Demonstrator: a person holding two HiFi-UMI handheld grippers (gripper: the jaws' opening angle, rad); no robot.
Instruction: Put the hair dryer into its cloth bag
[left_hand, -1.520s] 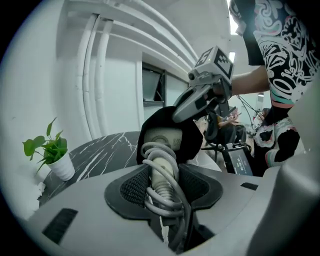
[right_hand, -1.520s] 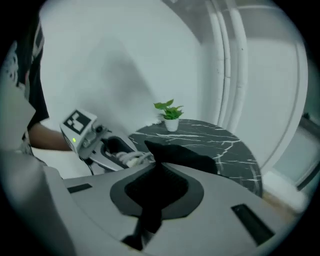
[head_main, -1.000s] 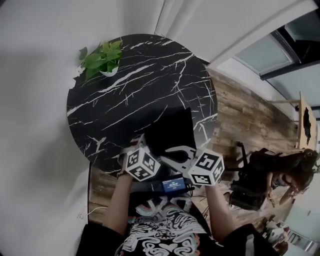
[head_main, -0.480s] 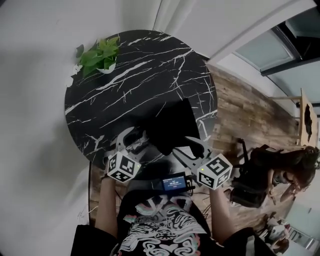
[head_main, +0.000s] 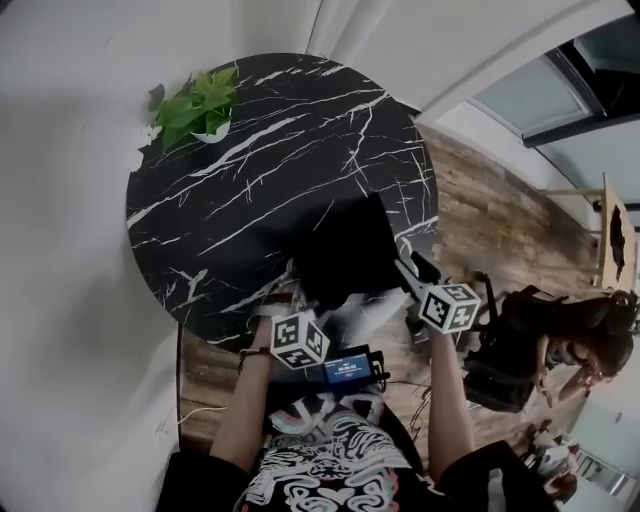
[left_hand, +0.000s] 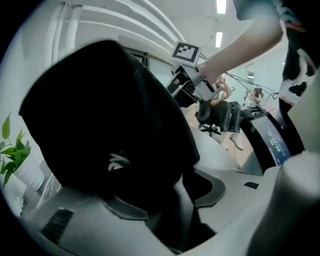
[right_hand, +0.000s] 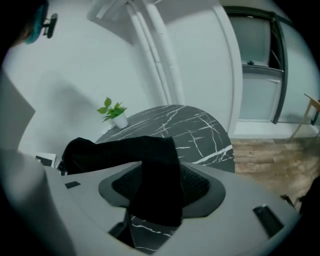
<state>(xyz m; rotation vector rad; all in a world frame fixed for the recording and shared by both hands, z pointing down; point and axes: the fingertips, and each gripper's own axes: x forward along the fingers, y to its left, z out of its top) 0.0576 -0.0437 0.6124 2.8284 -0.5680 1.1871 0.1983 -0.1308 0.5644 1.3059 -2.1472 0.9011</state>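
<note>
The black cloth bag (head_main: 345, 250) lies at the near edge of the round black marble table (head_main: 250, 180). No hair dryer shows on its own. My left gripper (head_main: 288, 297) is at the bag's near-left corner. In the left gripper view the bag (left_hand: 100, 115) bulges between the wide jaws of the left gripper (left_hand: 165, 200), and the right pad (left_hand: 212, 187) is bare. Those jaws have just been closing a little. My right gripper (head_main: 405, 268) is at the bag's right corner. Its jaws have just been opening, and a fold of the bag (right_hand: 155, 170) hangs loose between them.
A potted plant (head_main: 205, 120) stands at the table's far left rim. Wooden floor (head_main: 480, 220) lies to the right, where a person (head_main: 560, 350) sits by a dark chair. A small blue-labelled device (head_main: 345, 370) hangs at my chest.
The right gripper swung from below the bag's near edge out to its right corner. The left gripper went out to the left and came back to the near-left corner.
</note>
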